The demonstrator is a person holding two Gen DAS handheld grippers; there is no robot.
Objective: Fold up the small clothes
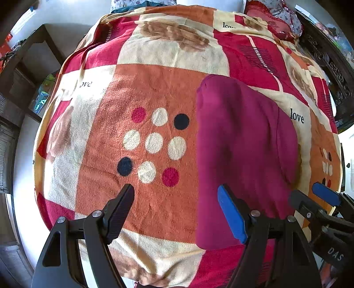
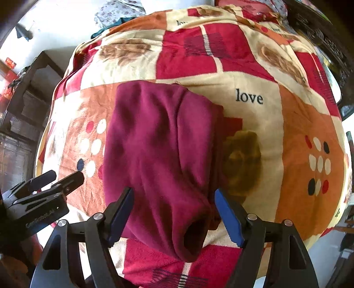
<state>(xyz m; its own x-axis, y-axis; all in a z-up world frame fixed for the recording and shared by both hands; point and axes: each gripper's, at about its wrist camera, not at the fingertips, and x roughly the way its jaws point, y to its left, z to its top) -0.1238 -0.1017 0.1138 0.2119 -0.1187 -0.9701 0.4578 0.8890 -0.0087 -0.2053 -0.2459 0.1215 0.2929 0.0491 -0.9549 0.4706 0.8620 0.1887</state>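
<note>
A maroon fleece garment (image 1: 241, 155) lies folded into a long strip on the patchwork blanket (image 1: 154, 93). In the right wrist view the garment (image 2: 159, 155) runs away from me, with an open sleeve or leg end near my fingers. My left gripper (image 1: 176, 199) is open and empty, above the blanket just left of the garment. My right gripper (image 2: 173, 199) is open and straddles the garment's near end without gripping it. The right gripper also shows in the left wrist view (image 1: 309, 192), and the left gripper in the right wrist view (image 2: 64, 177).
The blanket (image 2: 254, 124) covers a bed or table, with red, orange and cream squares and "love" prints. Dark wooden furniture (image 1: 26, 73) stands to the left. A dark carved headboard (image 1: 327, 66) runs along the right. Pillows (image 1: 274, 20) lie at the far end.
</note>
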